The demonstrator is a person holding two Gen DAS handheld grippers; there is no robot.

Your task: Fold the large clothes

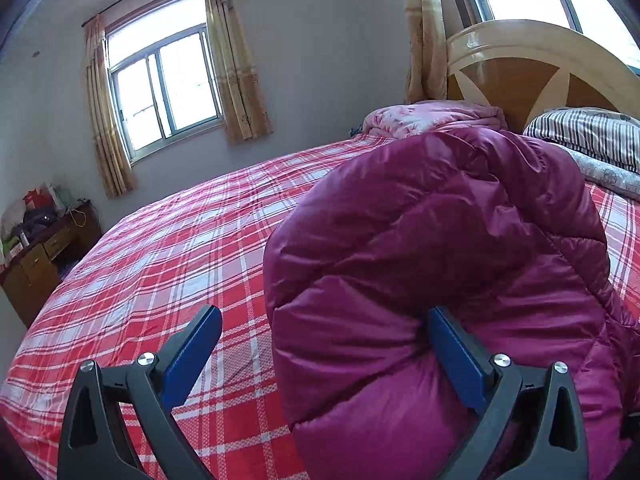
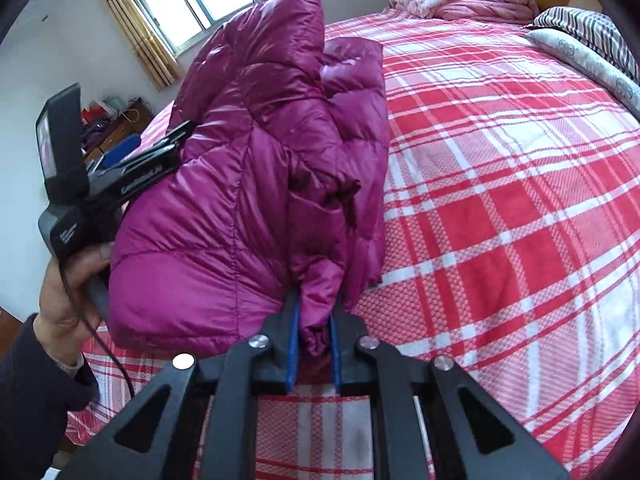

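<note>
Red-and-white plaid bedding covers the bed [image 2: 500,200], on which a magenta puffer jacket [image 2: 248,184] is bunched into a thick roll, partly lifted off the cover. From the right wrist view, the right tool [image 2: 314,344] is pressed together on a gathered edge of the jacket at its near end, and the roll's long axis runs straight away from it toward the window. The left tool [image 1: 324,344] is spread wide; in its own view one blue finger [image 1: 456,356] is pushed into the padded fabric while the other [image 1: 196,352] stands free over the plaid cover, so nothing is pinched there. Seen from the right, the left tool sits against the jacket's left flank, held by a hand [image 2: 68,300]. The jacket thus lies ahead of the right tool and to the right of the left one. The fold is judged to turn on the right tool, since only it has a hold.
</note>
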